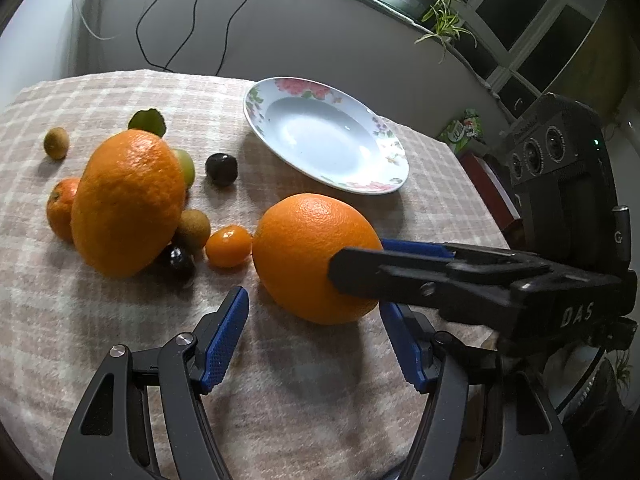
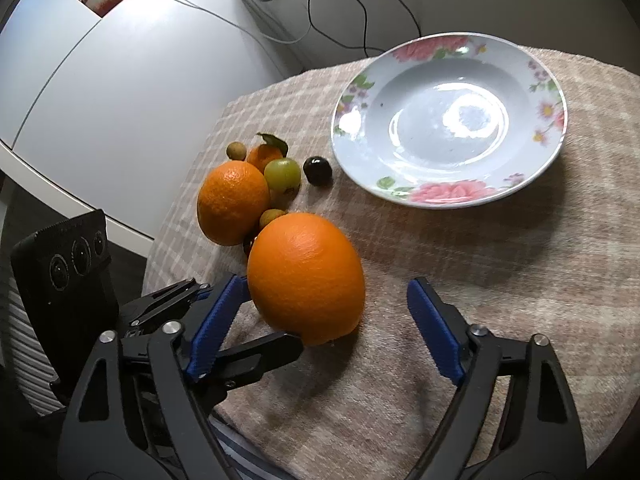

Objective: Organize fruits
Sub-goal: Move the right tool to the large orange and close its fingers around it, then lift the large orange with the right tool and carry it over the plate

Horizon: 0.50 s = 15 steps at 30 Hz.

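A large orange (image 1: 312,248) (image 2: 306,276) lies on the checked cloth in front of a white flowered plate (image 1: 390,152) (image 2: 554,92) that holds nothing. My left gripper (image 1: 314,300) stands open just short of the orange, with its fingertips at the fruit's near sides. My right gripper (image 2: 328,282) is open around the same orange: its left pad (image 2: 216,320) is close to the peel and its right pad (image 2: 434,332) is clearly apart. In the left wrist view the right gripper (image 1: 360,256) reaches in from the right. One left finger (image 2: 276,350) lies at the orange's near underside.
A second large orange (image 1: 128,204) (image 2: 232,202) lies to the left among small fruits: a mandarin (image 1: 60,212), a kumquat (image 1: 229,246), dark cherries (image 1: 221,170), longans (image 1: 56,143) and a green grape (image 2: 282,172). The table's edge (image 2: 176,216) drops off at the left. Cables (image 1: 160,24) hang on the wall behind.
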{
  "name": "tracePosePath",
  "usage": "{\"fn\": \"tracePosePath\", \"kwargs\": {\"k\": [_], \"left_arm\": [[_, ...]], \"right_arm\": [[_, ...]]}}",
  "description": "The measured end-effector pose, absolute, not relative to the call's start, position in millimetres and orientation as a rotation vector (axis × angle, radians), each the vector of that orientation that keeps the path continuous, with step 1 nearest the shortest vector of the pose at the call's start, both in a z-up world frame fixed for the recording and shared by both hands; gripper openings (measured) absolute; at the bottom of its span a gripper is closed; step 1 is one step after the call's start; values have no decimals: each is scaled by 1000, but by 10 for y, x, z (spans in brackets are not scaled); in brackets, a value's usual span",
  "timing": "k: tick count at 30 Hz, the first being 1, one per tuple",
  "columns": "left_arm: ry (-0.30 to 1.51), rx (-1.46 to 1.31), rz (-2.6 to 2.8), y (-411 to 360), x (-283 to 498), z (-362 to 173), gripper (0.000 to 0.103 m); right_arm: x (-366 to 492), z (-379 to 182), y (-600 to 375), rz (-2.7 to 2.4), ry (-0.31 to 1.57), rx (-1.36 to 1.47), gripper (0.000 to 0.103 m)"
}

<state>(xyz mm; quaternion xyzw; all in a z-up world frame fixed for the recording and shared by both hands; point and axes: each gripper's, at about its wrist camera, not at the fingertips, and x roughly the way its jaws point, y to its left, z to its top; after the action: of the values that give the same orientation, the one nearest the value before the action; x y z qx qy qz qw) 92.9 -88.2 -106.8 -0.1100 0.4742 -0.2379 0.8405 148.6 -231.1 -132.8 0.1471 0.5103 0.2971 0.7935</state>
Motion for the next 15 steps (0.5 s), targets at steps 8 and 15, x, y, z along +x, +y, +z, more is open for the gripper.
{"fn": "tracePosePath", "kwargs": {"k": [8,15], "left_arm": [[1000,-216,-530,-964,971,-1077,67],[981,-168,-518,-1013,939,-1059,67]], "right_arm": [[1516,-1394,-2204,677,1124,307,69],[1473,-1380,-2186,677,1119,280,68]]}}
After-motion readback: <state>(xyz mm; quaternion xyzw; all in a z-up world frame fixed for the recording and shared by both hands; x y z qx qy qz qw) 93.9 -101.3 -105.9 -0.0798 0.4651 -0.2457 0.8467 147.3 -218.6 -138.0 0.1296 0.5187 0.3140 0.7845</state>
